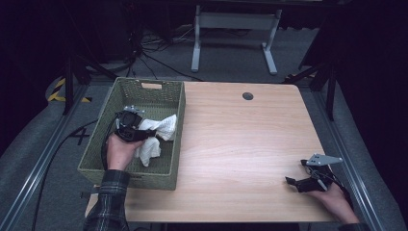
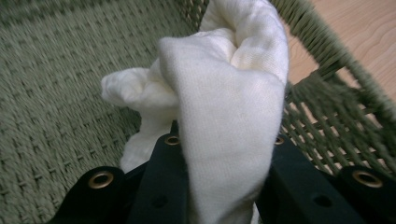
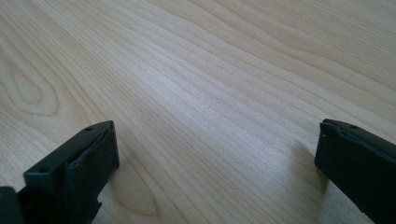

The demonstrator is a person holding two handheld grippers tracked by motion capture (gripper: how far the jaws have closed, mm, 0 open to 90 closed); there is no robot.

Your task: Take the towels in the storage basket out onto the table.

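Nearest the person, the right gripper rests low at the table's near right corner, its jaws spread wide with nothing but bare wood grain between them in its own view. It lies well apart from the work, across the full width of the table. On the left, the left gripper reaches into the basket, which sits at the table's left edge with its long axis running away from the person. This gripper's jaws are clamped on the cloth; the left gripper view shows a thick white fold pinched between the two black jaws and rising straight ahead of them. The cloth lies inside the basket, bunched against the right wall, its bulk trailing from the jaws toward the table side, and part of it seems to sag down toward the basket floor, though the folds make that hard to read. So the relation that matters is that the cloth sits ahead of and to the right of the left gripper, just beside the woven wall, with open table beyond that wall. The left hand is by far the nearer one. By count: one cloth, one basket, two grippers. At the table's far edge there is one small round hole.
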